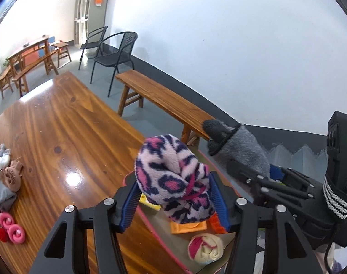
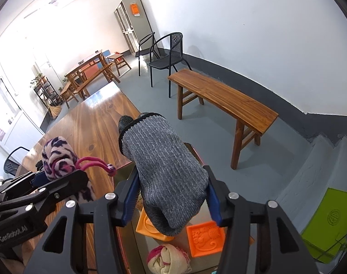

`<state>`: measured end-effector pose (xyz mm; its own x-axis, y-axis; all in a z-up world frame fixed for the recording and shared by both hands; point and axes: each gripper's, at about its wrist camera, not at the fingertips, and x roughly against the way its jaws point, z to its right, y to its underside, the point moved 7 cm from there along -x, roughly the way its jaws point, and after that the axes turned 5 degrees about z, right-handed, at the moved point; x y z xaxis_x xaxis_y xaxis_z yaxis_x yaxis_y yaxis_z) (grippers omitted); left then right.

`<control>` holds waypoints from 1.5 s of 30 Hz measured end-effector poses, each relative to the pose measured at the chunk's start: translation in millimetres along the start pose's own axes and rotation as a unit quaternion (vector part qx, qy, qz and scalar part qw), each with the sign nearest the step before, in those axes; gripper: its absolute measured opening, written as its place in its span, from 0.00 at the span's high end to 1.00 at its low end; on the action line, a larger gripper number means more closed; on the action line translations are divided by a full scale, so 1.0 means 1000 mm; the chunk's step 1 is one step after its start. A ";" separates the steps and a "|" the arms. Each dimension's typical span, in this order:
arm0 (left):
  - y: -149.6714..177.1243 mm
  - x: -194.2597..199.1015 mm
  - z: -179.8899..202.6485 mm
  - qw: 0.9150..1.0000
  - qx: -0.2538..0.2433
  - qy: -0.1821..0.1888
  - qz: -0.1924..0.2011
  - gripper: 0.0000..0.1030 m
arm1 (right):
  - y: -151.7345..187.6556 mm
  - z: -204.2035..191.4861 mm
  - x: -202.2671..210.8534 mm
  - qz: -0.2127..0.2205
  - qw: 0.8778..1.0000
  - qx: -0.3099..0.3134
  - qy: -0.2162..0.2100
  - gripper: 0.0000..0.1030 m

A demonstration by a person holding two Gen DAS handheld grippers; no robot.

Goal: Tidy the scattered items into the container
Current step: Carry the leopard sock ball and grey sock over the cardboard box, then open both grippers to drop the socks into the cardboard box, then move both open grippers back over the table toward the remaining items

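Two claws over the container (image 1: 150,226), each clamping a sock roll: left (image 1: 174,202) leopard-print (image 1: 173,178), right (image 2: 172,202) grey (image 2: 166,171); loose socks (image 1: 10,175) only in left view.

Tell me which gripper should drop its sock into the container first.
Right, probably. The right gripper holds the grey sock directly above the container and its orange tiles. The left gripper holds the leopard-print sock nearer the container's table-side rim.

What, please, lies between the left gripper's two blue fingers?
The pink leopard-print sock roll is clamped between the left gripper fingers, above the container, in the left wrist view.
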<state>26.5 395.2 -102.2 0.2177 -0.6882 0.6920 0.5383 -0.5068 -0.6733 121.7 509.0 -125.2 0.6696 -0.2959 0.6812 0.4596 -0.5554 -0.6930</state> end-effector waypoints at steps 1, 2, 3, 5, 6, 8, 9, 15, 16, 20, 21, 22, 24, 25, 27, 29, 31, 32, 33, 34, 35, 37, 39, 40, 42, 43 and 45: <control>-0.001 -0.002 0.001 1.000 0.003 0.006 -0.004 0.40 | 0.000 0.001 -0.001 -0.001 1.000 -0.003 0.000 0.41; -0.001 -0.003 0.002 1.000 0.008 0.010 -0.007 0.33 | 0.000 0.003 -0.003 -0.002 1.000 -0.006 0.001 0.40; -0.001 -0.003 0.002 1.000 0.013 0.012 -0.005 0.29 | -0.001 0.005 -0.003 -0.002 1.000 -0.010 0.004 0.39; 0.000 0.000 -0.002 1.000 0.023 0.011 0.004 0.23 | -0.001 0.008 -0.002 0.000 1.000 -0.013 0.006 0.36; 0.003 0.001 -0.004 1.000 0.026 0.011 0.003 0.23 | -0.001 0.009 -0.001 0.002 1.000 -0.014 0.008 0.35; 0.008 0.004 -0.009 0.999 0.036 0.007 -0.001 0.23 | -0.001 0.012 0.001 0.003 1.000 -0.014 0.012 0.34; 0.010 0.005 -0.014 0.999 0.041 0.004 0.000 0.23 | 0.000 0.013 0.001 0.002 1.000 -0.014 0.012 0.34; 0.032 0.014 -0.043 0.997 0.069 -0.028 -0.012 0.23 | 0.006 0.009 -0.004 -0.010 1.000 -0.014 0.006 0.34; 0.036 0.017 -0.048 0.997 0.075 -0.034 -0.016 0.23 | 0.008 0.007 -0.005 -0.012 1.000 -0.012 0.004 0.34; 0.054 0.022 -0.075 0.992 0.108 -0.061 -0.038 0.13 | 0.016 -0.008 -0.013 -0.025 1.000 -0.001 -0.012 0.34; 0.059 0.023 -0.082 0.990 0.121 -0.066 -0.041 0.12 | 0.019 -0.015 -0.016 -0.030 0.999 0.004 -0.017 0.34; 0.064 0.028 -0.090 0.988 0.132 -0.070 -0.044 0.12 | 0.021 -0.019 -0.018 -0.033 0.999 0.008 -0.021 0.34; 0.072 0.033 -0.104 0.985 0.150 -0.077 -0.047 0.12 | 0.026 -0.033 -0.023 -0.042 0.998 0.018 -0.031 0.34; 0.076 0.036 -0.110 0.983 0.157 -0.081 -0.047 0.12 | 0.030 -0.042 -0.025 -0.047 0.998 0.025 -0.037 0.34; 0.082 0.042 -0.120 0.980 0.169 -0.091 -0.045 0.12 | 0.036 -0.057 -0.029 -0.055 0.997 0.037 -0.048 0.34; 0.089 0.050 -0.130 0.978 0.179 -0.100 -0.043 0.12 | 0.041 -0.071 -0.032 -0.062 0.995 0.049 -0.059 0.34; 0.096 0.059 -0.143 0.975 0.192 -0.109 -0.039 0.12 | 0.046 -0.087 -0.036 -0.070 0.993 0.064 -0.071 0.34; 0.100 0.064 -0.149 0.973 0.198 -0.114 -0.038 0.12 | 0.050 -0.097 -0.038 -0.075 0.991 0.073 -0.079 0.34; 0.106 0.073 -0.154 0.971 0.204 -0.120 -0.036 0.12 | 0.052 -0.104 -0.039 -0.078 0.990 0.079 -0.084 0.34; 0.109 0.078 -0.160 0.969 0.210 -0.125 -0.034 0.12 | 0.055 -0.112 -0.041 -0.082 0.989 0.086 -0.089 0.34; 0.112 0.084 -0.167 0.967 0.217 -0.132 -0.031 0.12 | 0.057 -0.119 -0.042 -0.085 0.988 0.092 -0.094 0.34; 0.118 0.092 -0.183 0.962 0.232 -0.144 -0.026 0.12 | 0.064 -0.135 -0.046 -0.093 0.984 0.106 -0.105 0.34; 0.125 0.102 -0.200 0.956 0.248 -0.156 -0.021 0.12 | 0.071 -0.154 -0.049 -0.100 0.981 0.122 -0.116 0.34; 0.128 0.108 -0.206 0.953 0.255 -0.162 -0.018 0.12 | 0.074 -0.161 -0.050 -0.103 0.979 0.128 -0.120 0.34; 0.138 0.120 -0.223 0.947 0.270 -0.175 -0.013 0.12 | 0.081 -0.178 -0.053 -0.109 0.975 0.140 -0.131 0.34; 0.143 0.125 -0.229 0.944 0.277 -0.180 -0.011 0.12 | 0.083 -0.184 -0.054 -0.112 0.974 0.145 -0.135 0.34; 0.151 0.138 -0.245 0.937 0.292 -0.192 -0.008 0.12 | 0.089 -0.199 -0.056 -0.117 0.970 0.156 -0.144 0.34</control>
<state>-62.0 96.5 -172.7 0.4232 -0.3882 0.8186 0.8732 -0.0663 -0.4829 8.8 321.0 -178.5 0.6402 0.0650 0.7655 0.7430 -0.3057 -0.5954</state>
